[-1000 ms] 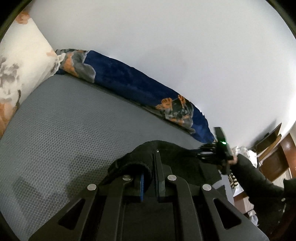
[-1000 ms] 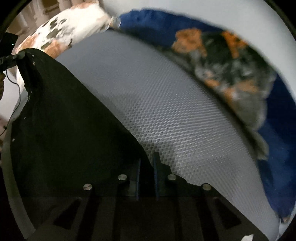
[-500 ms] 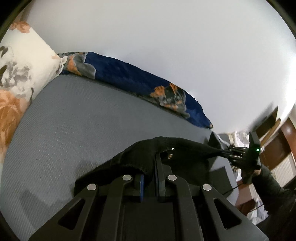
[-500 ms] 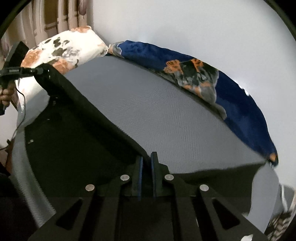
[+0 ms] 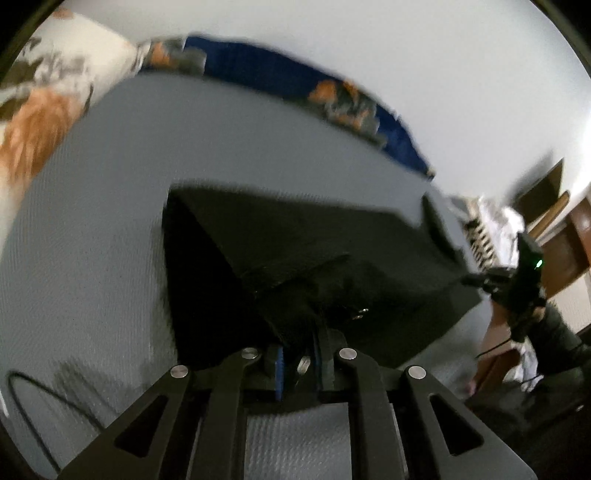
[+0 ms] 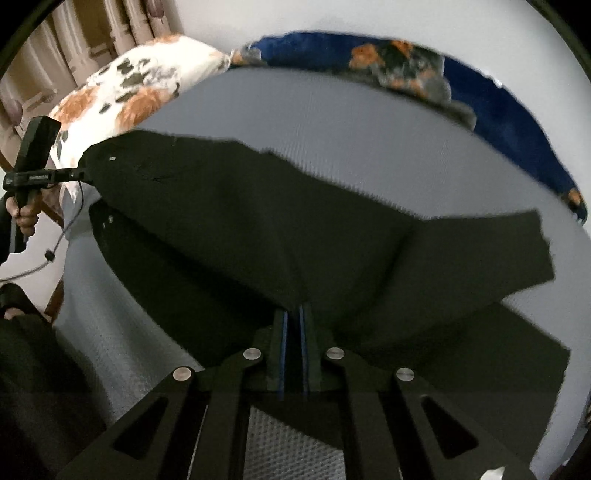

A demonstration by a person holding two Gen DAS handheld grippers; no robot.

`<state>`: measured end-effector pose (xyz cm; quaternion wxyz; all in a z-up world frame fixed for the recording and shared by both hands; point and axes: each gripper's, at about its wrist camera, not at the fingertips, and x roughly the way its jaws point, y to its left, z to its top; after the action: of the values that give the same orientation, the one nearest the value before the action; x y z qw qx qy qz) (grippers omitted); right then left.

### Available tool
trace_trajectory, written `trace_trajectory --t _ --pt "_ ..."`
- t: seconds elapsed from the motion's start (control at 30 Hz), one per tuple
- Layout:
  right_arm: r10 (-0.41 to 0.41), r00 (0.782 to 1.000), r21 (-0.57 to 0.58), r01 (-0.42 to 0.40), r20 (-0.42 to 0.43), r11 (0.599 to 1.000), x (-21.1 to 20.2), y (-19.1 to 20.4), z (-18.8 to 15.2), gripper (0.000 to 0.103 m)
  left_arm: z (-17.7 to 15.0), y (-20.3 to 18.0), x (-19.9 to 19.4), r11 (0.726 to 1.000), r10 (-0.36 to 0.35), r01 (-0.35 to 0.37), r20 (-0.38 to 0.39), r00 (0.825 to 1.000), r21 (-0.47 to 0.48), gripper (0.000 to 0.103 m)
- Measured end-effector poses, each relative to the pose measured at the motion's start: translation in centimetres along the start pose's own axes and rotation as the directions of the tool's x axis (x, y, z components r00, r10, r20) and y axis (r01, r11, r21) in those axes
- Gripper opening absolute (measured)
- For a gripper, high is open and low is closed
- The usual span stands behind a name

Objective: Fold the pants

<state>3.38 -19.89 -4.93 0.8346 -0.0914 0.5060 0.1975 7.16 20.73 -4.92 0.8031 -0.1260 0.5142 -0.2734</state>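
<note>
The black pants (image 5: 332,251) hang stretched between both grippers over the grey mattress (image 5: 110,184). My left gripper (image 5: 301,354) pinches a bunched waist corner with a metal button; its jaws are opening slightly, the cloth still between the pads. The right gripper (image 5: 476,278) shows at the far right, holding the other corner. In the right wrist view my right gripper (image 6: 293,314) is shut on the edge of the pants (image 6: 295,229). One leg spreads rightwards on the mattress (image 6: 332,122). The left gripper (image 6: 79,173) grips the far left corner.
A floral pillow (image 5: 37,110) (image 6: 129,92) lies at the head of the bed. A blue blanket (image 5: 258,77) (image 6: 498,122) runs along the white wall. Wooden furniture (image 5: 569,229) stands past the bed's right end. A cable (image 5: 48,398) trails on the mattress. Curtains (image 6: 110,29) hang behind.
Both grippers swept sideways over the bed with the pants, and the left one sank. The cloth went from a bunched hang to a wide sheet with one leg lying on the mattress.
</note>
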Motion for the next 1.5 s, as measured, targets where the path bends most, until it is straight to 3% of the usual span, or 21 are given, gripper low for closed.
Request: trace_trajectory --t 0.13,0.27,0.33,0.37,0.4,0.43,0.63,0.73,0.87,1.07,1.1,1.13,1.23,1.4,1.5 --pt "0.01 0.997 0.008 -0.01 -0.071 1.0 2.9 0.1 -1.5 0.004 -1.8 0.1 2.0 0.998 0.066 -0.064 -0.086 0.994 0.027 0.015" --pt "0.002 0.995 0.009 -0.002 -0.102 1.0 4.8 0.5 -2.2 0.004 -2.4 0.1 2.0 0.994 0.106 -0.104 -0.095 0.99 0.024 0.024" --pt "0.007 0.995 0.021 -0.004 -0.101 1.0 5.0 0.5 -2.2 0.004 -2.5 0.1 1.6 0.991 0.137 -0.136 -0.104 0.985 0.018 0.038" --pt "0.007 0.995 0.022 -0.005 -0.1 1.0 5.0 0.5 -2.2 0.004 -2.6 0.1 1.3 0.985 0.17 -0.169 -0.113 0.979 0.02 0.052" --pt "0.01 0.995 0.027 -0.007 -0.101 1.0 4.9 0.4 -2.2 0.004 -2.6 0.2 1.1 0.981 0.196 -0.195 -0.114 0.974 0.019 0.059" --pt "0.013 0.995 0.031 -0.01 -0.1 0.999 4.9 0.4 -2.2 0.005 -2.7 0.4 0.7 0.975 0.22 -0.22 -0.117 0.968 0.011 0.059" --pt "0.007 0.996 0.025 -0.005 -0.088 1.0 5.0 0.5 -2.2 0.006 -2.7 1.8 -2.8 0.969 0.183 -0.195 -0.086 0.979 -0.152 0.06" --pt "0.005 0.997 0.025 -0.003 -0.08 1.0 5.0 0.3 -2.3 0.006 -3.0 1.9 -4.4 0.957 0.075 -0.08 -0.029 0.997 -0.28 0.06" --pt "-0.002 0.997 0.015 0.003 -0.076 1.0 5.0 0.3 -2.1 0.006 -3.5 1.0 -3.3 0.925 -0.02 0.006 -0.032 0.999 -0.38 0.06" --pt "-0.009 0.998 0.019 0.01 -0.063 1.0 4.9 0.5 -2.2 0.006 -4.5 1.7 0.2 0.845 -0.067 0.031 -0.047 0.997 -0.534 0.059" --pt "-0.01 0.998 0.022 0.011 -0.059 1.0 4.9 0.5 -2.3 0.006 -4.5 1.8 0.6 0.832 -0.066 0.037 -0.033 0.997 -0.554 0.057" --pt "-0.009 0.999 0.029 0.011 -0.053 1.0 4.7 0.4 -2.3 0.006 -4.2 2.0 0.8 0.821 -0.053 0.037 -0.013 0.998 -0.57 0.049" --pt "-0.008 1.0 0.052 0.01 -0.029 0.999 3.6 0.3 -2.3 0.005 -3.2 1.9 0.4 0.837 -0.018 0.029 0.024 1.0 -0.546 0.022" --pt "-0.004 1.0 0.035 0.004 0.011 0.999 -0.1 1.9 -2.2 0.005 -0.9 0.5 -2.0 0.913 0.049 -0.016 0.071 0.996 -0.407 0.019" --pt "0.011 1.0 0.019 -0.011 -0.005 1.0 -0.7 2.9 -2.9 0.005 -0.2 0.6 -1.8 0.94 0.072 -0.049 0.054 0.996 -0.336 0.019"
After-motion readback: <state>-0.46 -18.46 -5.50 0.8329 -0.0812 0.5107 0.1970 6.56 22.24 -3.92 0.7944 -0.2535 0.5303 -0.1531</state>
